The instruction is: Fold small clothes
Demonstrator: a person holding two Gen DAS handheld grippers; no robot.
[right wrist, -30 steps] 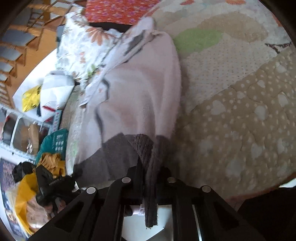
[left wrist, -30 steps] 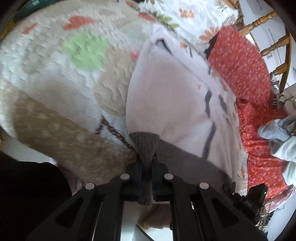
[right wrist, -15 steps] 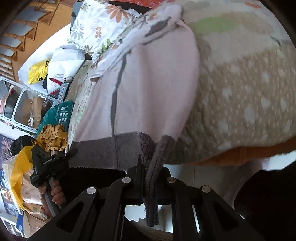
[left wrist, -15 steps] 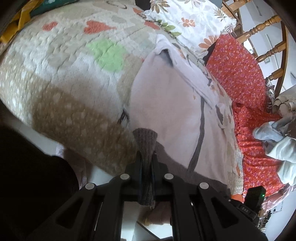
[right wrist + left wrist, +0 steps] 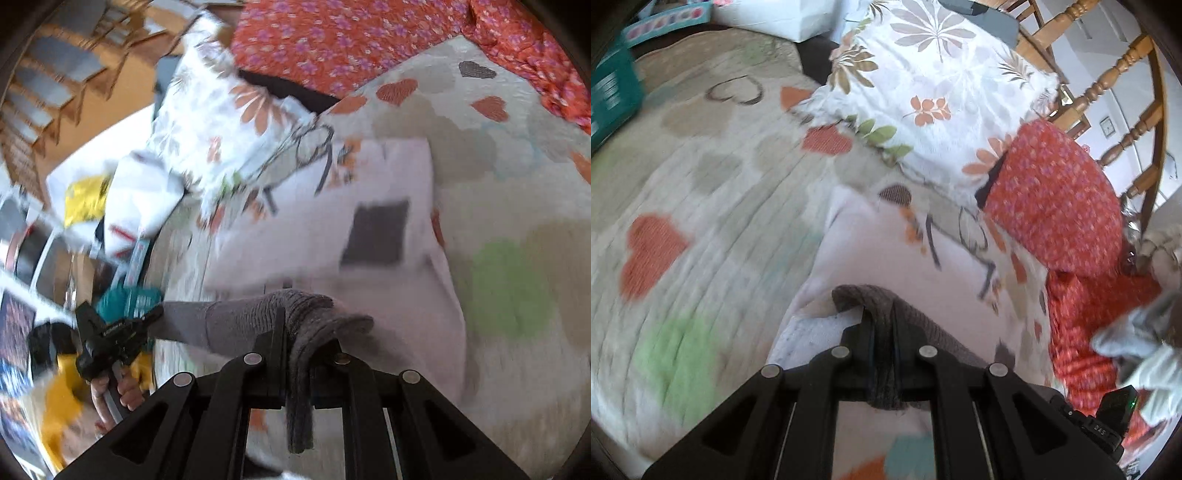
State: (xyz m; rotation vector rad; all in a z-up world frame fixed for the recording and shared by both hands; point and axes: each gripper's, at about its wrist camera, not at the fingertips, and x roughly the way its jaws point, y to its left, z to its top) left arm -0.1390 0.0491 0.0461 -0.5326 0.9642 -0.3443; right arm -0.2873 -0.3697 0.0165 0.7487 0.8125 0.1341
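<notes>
My left tongs (image 5: 882, 332) and right tongs (image 5: 299, 339) each clamp the sweater's (image 5: 886, 254) gray hem (image 5: 258, 314), lifted over its pale body on the bed quilt (image 5: 701, 184); floral pillow (image 5: 934, 92) at 12 o'clock.

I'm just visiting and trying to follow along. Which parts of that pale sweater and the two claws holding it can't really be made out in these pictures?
- Left gripper: its closed fingers cover the grey hem pinched between them.
- Pale sweater: motion blur in the right wrist view smears its dark patch and edges.
- Right gripper: draped hem hides the pinch point.
- Sweater's near part: cut off behind both gripper bodies.
</notes>
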